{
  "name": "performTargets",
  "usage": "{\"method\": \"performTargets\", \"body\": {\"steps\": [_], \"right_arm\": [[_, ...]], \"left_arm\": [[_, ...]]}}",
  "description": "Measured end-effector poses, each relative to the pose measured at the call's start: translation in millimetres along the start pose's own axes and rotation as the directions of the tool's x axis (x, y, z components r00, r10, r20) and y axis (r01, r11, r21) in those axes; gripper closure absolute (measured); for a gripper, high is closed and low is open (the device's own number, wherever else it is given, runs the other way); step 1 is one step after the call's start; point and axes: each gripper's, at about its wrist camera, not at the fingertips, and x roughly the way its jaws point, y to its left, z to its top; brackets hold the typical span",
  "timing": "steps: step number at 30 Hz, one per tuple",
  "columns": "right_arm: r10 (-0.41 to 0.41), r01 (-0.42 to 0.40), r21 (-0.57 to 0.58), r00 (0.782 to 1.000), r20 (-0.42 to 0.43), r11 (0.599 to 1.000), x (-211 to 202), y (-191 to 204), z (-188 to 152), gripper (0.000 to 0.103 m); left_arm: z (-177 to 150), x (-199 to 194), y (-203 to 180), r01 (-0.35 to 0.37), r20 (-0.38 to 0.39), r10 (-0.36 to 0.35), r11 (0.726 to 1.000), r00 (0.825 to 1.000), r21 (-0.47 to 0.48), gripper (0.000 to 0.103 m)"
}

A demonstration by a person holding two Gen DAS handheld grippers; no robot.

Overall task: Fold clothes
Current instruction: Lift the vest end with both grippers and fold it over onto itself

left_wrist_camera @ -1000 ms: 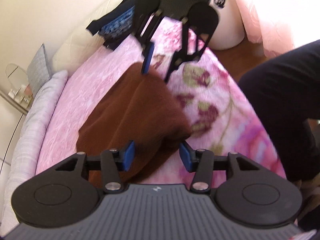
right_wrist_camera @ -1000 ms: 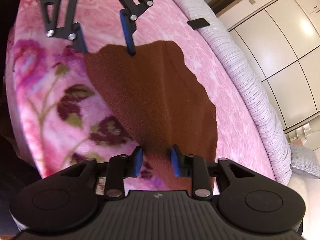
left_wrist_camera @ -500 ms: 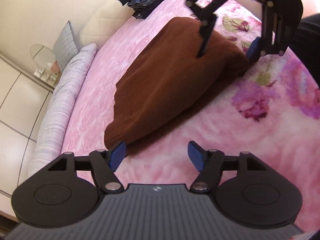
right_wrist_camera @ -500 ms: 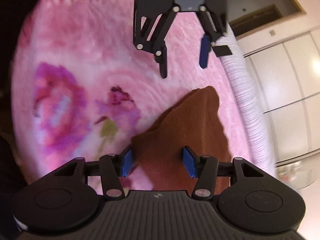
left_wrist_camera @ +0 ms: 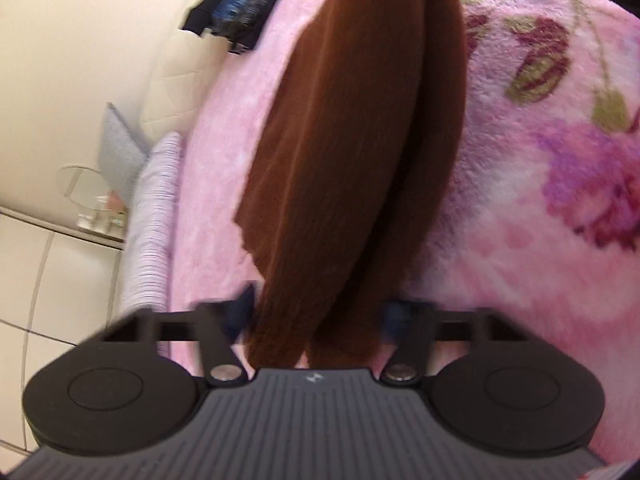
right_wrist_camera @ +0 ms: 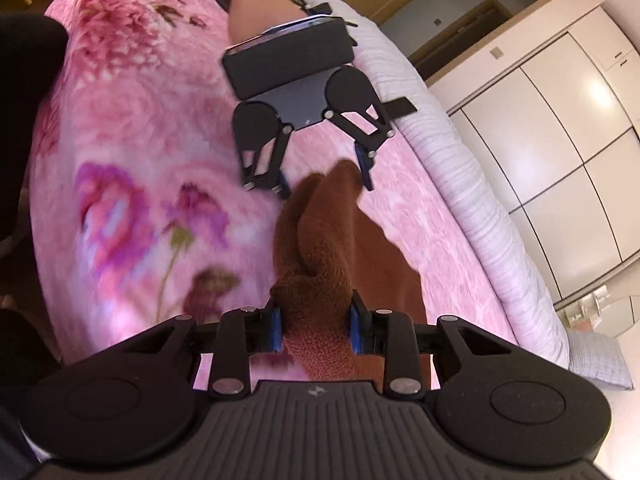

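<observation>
Presently catalogued, largest first: bed blanket (right_wrist_camera: 132,128), pink plush with purple and maroon flowers, covering most of both views. Wardrobe doors (right_wrist_camera: 560,152), cream panels, along the far side in the right wrist view. Bolster (right_wrist_camera: 492,236), pale striped, running along the blanket's far edge. Brown knit garment (left_wrist_camera: 340,152), stretched in long folds between the two grippers and raised off the blanket along most of its length, one loose edge hanging toward the bolster side. Dark blue clothes (left_wrist_camera: 240,4), a small pile at the blanket's far end, well apart from the brown garment. Right gripper (right_wrist_camera: 318,326), blue pads pressed into a bunched end of the garment, clamped on it. Left gripper (left_wrist_camera: 316,316), blurred; the garment's other end runs between its jaws with gaps beside the cloth, so whether it grips cannot be told. Hand (right_wrist_camera: 260,4), behind the left gripper's body.
</observation>
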Motion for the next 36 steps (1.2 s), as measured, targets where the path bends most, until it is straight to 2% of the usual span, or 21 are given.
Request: {"method": "performTargets", "body": {"steps": [3,5,6,7,12,15,17,19,21,26,30,33,36], "right_arm": [[-0.022,0.021,-0.015,0.999,-0.050,1.000,-9.6,15.4,-5.7,0.070],[-0.049,0.046,-0.036,0.996,-0.080,0.998,-8.8,31.4,-2.6,0.061],[-0.067,0.063,-0.045,0.994,-0.092,0.997,-6.1,40.5,0.7,0.052],[-0.088,0.083,-0.047,0.991,-0.098,0.995,-2.5,49.6,6.0,0.047],[-0.140,0.134,-0.055,0.980,-0.140,0.989,18.4,76.3,24.0,0.045],[-0.176,0.167,-0.058,0.964,-0.199,0.984,36.9,74.4,23.8,0.047],[-0.196,0.185,-0.068,0.955,-0.224,0.980,42.3,69.1,22.5,0.053],[-0.201,0.186,-0.088,0.954,-0.221,0.979,43.3,62.2,20.3,0.070],[-0.203,0.183,-0.111,0.957,-0.206,0.977,42.8,54.9,17.9,0.073],[-0.249,0.230,-0.161,0.962,-0.115,0.960,46.4,13.1,22.1,0.075],[-0.238,0.230,-0.167,0.971,-0.027,0.959,45.4,-8.5,39.7,0.075],[-0.169,0.166,-0.189,0.986,-0.004,0.968,40.0,-4.6,45.7,0.075],[-0.115,0.102,-0.196,0.992,-0.058,0.975,32.3,8.8,29.6,0.075]], "left_arm": [[7.7,2.7,0.5,0.034,-0.013,-0.035,0.999,0.999,-0.008,0.081],[8.1,0.6,3.5,0.042,-0.017,-0.043,0.998,0.999,-0.037,0.081],[7.6,-1.3,5.1,0.045,-0.018,-0.046,0.998,0.999,-0.051,0.082],[7.1,-3.3,6.6,0.047,-0.018,-0.048,0.997,0.999,-0.061,0.082],[6.9,-10.1,10.5,0.057,-0.019,-0.058,0.996,0.998,-0.073,0.083],[8.1,-12.0,12.1,0.053,-0.021,-0.055,0.996,0.998,-0.076,0.084],[7.2,-15.6,11.1,0.042,-0.024,-0.045,0.996,0.999,-0.080,0.084],[5.7,-21.6,10.4,0.029,-0.031,-0.032,0.995,0.999,-0.091,0.085],[3.9,-28.0,10.1,0.016,-0.040,-0.020,0.994,0.999,-0.104,0.085],[-3.2,-54.6,17.5,-0.042,-0.114,0.026,0.990,0.993,-0.138,0.085],[-5.5,-91.3,15.0,-0.080,-0.200,0.047,0.984,0.979,-0.161,0.086],[4.1,-120.8,-9.4,-0.051,-0.223,0.012,0.983,0.975,-0.174,0.086],[10.3,-130.4,-25.4,-0.015,-0.212,-0.021,0.985,0.977,-0.170,0.086]]}}
